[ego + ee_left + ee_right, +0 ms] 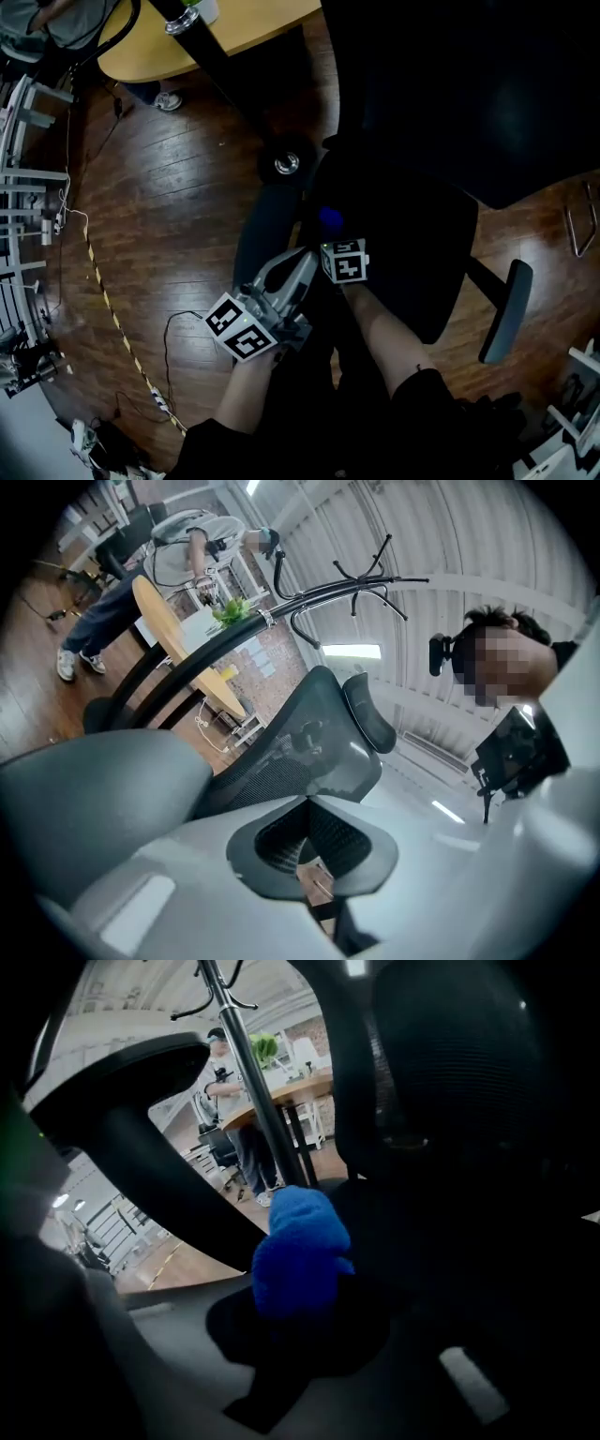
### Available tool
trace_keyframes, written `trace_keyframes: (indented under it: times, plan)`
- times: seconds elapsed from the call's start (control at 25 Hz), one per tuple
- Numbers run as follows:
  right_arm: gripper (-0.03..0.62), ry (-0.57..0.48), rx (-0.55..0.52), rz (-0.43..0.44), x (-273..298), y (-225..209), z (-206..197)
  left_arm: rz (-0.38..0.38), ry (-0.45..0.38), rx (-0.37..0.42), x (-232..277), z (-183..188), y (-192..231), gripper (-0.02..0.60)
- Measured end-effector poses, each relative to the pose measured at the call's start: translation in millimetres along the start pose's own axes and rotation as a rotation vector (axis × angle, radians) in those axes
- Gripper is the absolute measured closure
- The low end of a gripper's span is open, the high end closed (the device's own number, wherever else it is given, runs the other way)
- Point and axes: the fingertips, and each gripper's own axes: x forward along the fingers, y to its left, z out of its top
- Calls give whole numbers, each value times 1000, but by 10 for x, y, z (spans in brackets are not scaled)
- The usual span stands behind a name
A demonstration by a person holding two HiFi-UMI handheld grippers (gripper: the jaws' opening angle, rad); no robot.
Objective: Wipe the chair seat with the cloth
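The black office chair's seat [412, 234] lies below me, its tall mesh back [469, 84] beyond it. A blue cloth [330, 218] rests at the seat's near left edge. My right gripper [332, 231] is shut on the blue cloth [295, 1251], which bulges out between the dark jaws of the right gripper [298, 1309]. To its left, my left gripper [302, 266] hovers beside the grey armrest [264, 225]. In its own view the left gripper [314, 855] points up at the chair back [309, 742], with its pale jaws shut and holding nothing.
A round wooden table [220, 33] stands at the back left. A coat-rack pole [208, 49] slants down to its base [286, 161] just behind the chair. Cables [103, 291] trail over the dark wood floor. The right armrest [506, 309] juts out. A person [187, 560] stands by the table.
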Motion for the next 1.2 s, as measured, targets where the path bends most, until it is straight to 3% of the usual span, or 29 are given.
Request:
trace_keyframes:
  times: [0.2, 0.32, 0.64, 0.8, 1.04, 1.2]
  plan:
    - [557, -23, -72, -27, -46, -128, -67, -2, 13, 8, -29, 17, 3, 589]
    - [557, -40, -19, -81, -279, -461, -184, -2, 26, 9, 10, -15, -31, 589]
    - [557, -40, 131, -407, -1488, -2004, -759, -115, 136, 2, 444, -259, -275, 589]
    - [557, -34, 204, -533, -2087, -2548, -962, -153, 186, -14, 632, -403, -445, 590]
    - [557, -70, 258, -528, -2413, -2744, -1047, -202, 234, -14, 853, -684, -745, 590]
    - [557, -67, 224, -569, -2519, -2806, -1036, -196, 211, -15, 800, -665, -846, 589]
